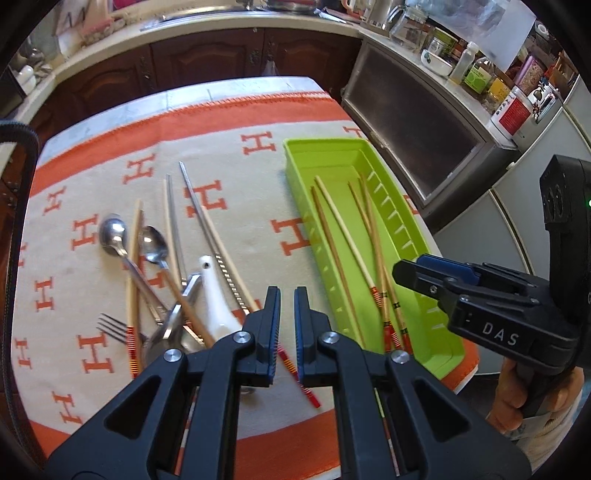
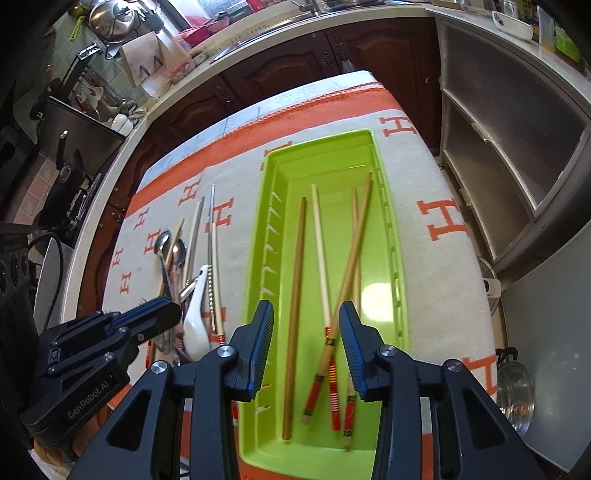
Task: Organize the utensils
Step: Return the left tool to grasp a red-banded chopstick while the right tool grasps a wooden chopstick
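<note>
While the right gripper (image 2: 306, 325) hangs wide and empty over the green tray (image 2: 400, 295), left gripper (image 1: 287, 317) narrow, holding nothing. Five chopsticks (image 2: 320, 254) already in; spoons (image 1: 114, 232), fork (image 1: 112, 326), remaining sticks left of tray. Maybe halfway.

Cloth (image 1: 236, 206), cream with orange H marks and orange border, spread over the desk (image 1: 110, 110). Dark wood cabinets (image 1: 207, 59) behind, under a pale counter (image 2: 280, 33). Counter right: glass jug (image 1: 406, 26), white bowl (image 1: 437, 62), bottles and jars (image 1: 480, 74). Counter left: knife block (image 2: 147, 55), steel pot lid (image 2: 110, 18). Grey frosted-door cupboard (image 2: 517, 140) right. Steel pot (image 2: 515, 395) low at right.
</note>
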A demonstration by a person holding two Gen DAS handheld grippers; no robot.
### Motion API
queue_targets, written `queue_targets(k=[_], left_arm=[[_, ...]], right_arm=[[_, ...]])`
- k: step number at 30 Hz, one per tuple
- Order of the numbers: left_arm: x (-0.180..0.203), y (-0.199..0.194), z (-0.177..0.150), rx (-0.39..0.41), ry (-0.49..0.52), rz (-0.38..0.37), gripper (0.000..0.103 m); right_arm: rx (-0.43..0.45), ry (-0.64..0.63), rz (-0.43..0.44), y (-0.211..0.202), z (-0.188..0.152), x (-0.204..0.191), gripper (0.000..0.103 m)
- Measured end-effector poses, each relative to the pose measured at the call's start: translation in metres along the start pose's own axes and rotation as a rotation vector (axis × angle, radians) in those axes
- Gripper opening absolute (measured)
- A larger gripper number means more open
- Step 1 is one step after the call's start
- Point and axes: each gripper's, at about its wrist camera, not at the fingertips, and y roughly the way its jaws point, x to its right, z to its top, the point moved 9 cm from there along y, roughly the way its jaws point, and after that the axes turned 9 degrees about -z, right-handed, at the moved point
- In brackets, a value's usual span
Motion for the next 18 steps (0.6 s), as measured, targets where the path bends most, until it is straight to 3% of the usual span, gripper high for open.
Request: queue_targets(k=[11, 18], left_arm=[[-0.057, -0.063, -0.023, 0.096, -0.044, 0.138, 0.010], [-0.098, -0.078, -0.047, 0.123, -0.101, 0.145, 0.010]], right_arm=[[0.040, -0.085, 0.028, -0.021, -0.018, -0.048, 0.038], [0.043, -0.154, 0.032, -0.014, -0.030, -0.084, 0.038]])
